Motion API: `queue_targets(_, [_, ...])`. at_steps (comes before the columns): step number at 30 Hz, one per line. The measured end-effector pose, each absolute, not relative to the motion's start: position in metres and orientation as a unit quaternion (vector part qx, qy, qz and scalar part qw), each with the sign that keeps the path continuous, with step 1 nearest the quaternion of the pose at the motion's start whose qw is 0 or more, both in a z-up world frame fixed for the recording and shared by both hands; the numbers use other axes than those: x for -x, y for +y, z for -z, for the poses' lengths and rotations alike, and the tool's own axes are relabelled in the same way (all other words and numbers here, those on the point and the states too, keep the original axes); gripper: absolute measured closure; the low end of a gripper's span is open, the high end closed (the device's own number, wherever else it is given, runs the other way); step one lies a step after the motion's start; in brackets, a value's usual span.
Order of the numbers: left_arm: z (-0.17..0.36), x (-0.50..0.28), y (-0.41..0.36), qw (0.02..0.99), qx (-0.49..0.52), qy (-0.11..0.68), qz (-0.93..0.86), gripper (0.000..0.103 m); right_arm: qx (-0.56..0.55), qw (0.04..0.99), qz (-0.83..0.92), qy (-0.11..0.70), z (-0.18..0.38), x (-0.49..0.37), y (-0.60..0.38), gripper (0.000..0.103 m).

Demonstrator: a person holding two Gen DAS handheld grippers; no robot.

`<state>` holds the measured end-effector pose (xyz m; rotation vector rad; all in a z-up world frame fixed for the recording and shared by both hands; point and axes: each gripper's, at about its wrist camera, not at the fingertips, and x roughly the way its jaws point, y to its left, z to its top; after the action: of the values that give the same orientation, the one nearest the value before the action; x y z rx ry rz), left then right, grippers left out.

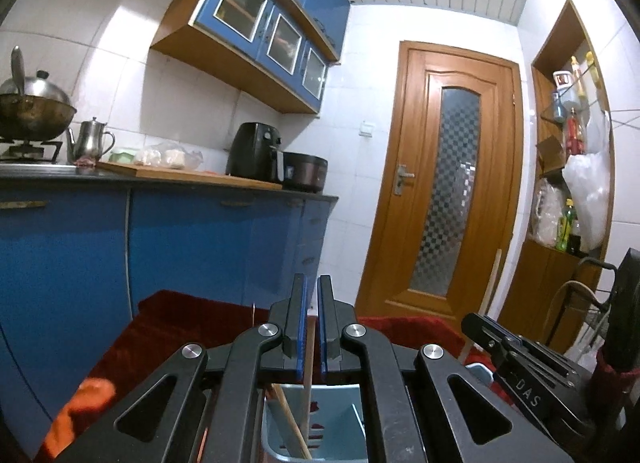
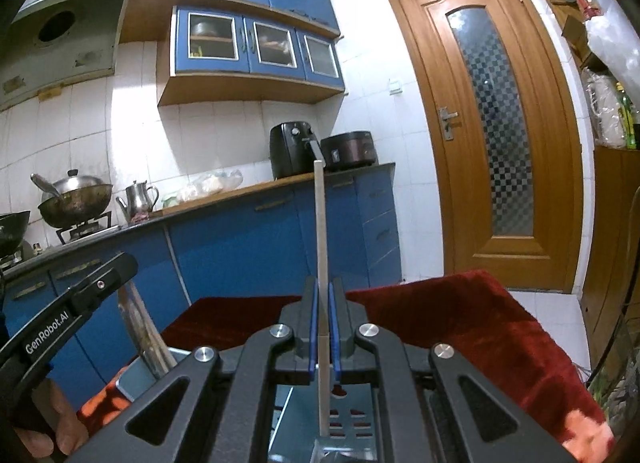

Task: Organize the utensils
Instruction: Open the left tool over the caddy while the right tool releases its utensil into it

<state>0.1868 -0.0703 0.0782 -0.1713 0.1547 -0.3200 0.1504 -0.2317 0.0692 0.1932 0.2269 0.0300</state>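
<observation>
Pale chopstick [image 2: 321, 263] is clamped upright by the right gripper [image 2: 324, 327], its lower end inside the blue holder [image 2: 352, 419]. Another chopstick [image 1: 307, 375] is pinched by the left gripper [image 1: 312, 327] over the same holder, on red cloth [image 2: 460, 323].

A slim, pale grey chopstick [image 2: 321, 283] stands almost upright, pinched between the blue pads of the right tool [image 2: 324, 337], its lower end dipping into a light blue plastic utensil holder [image 2: 352, 415] with slotted walls. The holder sits on a dark red cloth. Another pale stick [image 1: 307, 383] rises between the pads of the left tool [image 1: 311, 337], beside a leaning brown wooden chopstick [image 1: 290, 423] in the same holder.
</observation>
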Motion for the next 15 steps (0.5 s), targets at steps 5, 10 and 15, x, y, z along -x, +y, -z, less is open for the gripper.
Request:
queue_targets(5, [-0.078, -0.184, -0.073, 0.979, 0.08, 0.09, 0.166, 0.078, -0.115, 0.986, -0.027, 0.116, -0.071, -0.145, -0.235, 0.091])
queue_targets(10, [-0.081, -0.175, -0.071, 0.978, 0.079, 0.091, 0.171, 0.069, -0.126, 0.986, -0.036, 0.108, -0.077, -0.135, -0.239, 0.086])
queue_targets(15, [-0.087, -0.168, -0.067, 0.975, 0.075, 0.109, 0.179, 0.067, -0.13, 0.986, -0.044, 0.099, -0.086, -0.123, -0.24, 0.083])
